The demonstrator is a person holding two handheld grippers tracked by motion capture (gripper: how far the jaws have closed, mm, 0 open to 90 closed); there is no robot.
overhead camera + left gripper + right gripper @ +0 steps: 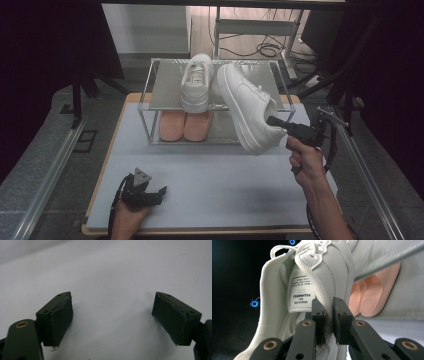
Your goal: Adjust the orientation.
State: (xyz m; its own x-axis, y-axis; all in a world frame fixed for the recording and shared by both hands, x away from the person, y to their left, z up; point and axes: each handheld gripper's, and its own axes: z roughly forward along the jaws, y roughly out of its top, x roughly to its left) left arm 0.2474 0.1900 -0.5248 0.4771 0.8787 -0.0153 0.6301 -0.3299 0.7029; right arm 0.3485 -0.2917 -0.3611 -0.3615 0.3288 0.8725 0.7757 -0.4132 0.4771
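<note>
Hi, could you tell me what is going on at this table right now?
A person is working with a gripper in each hand. The right gripper is shut on the collar of a white sneaker, held tilted in the air beside a two-shelf rack. Its mate sits on the top shelf, with pink shoes below. The left gripper rests open over the table.
</note>
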